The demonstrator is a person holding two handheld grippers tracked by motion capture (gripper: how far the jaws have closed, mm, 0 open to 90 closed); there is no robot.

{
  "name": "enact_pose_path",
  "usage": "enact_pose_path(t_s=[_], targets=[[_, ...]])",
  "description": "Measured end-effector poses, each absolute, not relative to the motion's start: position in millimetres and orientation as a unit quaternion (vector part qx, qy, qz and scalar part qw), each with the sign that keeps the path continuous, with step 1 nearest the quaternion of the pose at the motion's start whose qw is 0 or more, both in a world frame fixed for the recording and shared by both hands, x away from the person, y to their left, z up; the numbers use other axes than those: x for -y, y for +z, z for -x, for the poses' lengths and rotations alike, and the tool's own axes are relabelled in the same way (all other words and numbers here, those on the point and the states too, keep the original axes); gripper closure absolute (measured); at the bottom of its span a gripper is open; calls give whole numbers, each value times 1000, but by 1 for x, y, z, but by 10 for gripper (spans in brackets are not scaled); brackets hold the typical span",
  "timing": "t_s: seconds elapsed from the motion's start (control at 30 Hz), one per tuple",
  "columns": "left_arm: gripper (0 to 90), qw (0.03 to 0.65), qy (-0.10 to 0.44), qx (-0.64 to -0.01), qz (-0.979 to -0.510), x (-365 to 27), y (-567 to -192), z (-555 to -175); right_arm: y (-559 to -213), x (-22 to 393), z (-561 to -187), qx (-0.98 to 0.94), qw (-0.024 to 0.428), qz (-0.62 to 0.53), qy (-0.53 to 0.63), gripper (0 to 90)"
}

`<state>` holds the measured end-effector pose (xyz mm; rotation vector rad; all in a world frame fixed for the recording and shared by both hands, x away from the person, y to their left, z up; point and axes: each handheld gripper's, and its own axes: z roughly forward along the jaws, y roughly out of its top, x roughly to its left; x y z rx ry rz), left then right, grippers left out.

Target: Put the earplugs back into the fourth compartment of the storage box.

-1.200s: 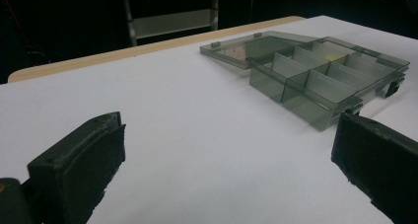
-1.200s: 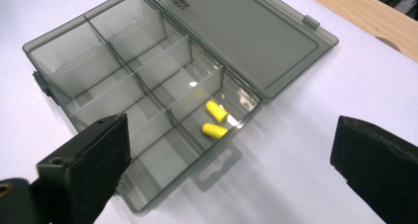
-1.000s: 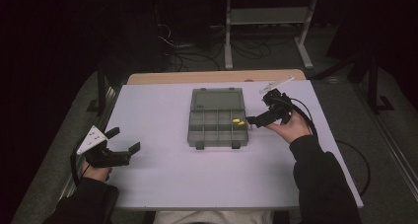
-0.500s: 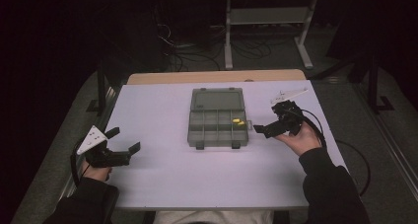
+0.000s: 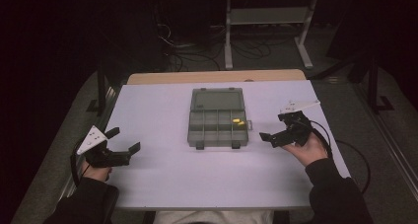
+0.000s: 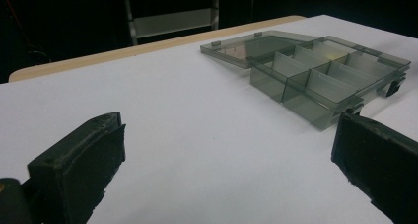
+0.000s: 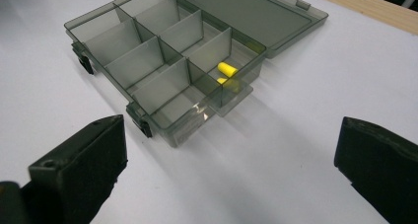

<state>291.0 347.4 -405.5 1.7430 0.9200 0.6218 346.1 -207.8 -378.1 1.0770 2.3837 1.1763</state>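
Both jaws were held wide, the right gripper near the open box and its yellow plugs, the left gripper parked by the table's left edge.

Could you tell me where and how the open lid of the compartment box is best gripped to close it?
Probably grip the lid's far free edge from the table's back side: it lies flat, hinged to the box, so only that thin rim offers purchase.
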Motion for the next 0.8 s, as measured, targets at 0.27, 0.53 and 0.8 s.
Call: enact_pose_path(t_s=[0.27,0.53,0.8], targets=[[0,511,259,-383,-725,-347,-406,-291,-391,224,-325,-804,144,-384,431,0],[0,511,259,-383,-725,-347,-406,-291,-402,239,-305,-786,156,-391,452,0],[0,511,259,-383,-725,-347,-406,-291,-408,248,-294,-774,168,-393,468,0]])
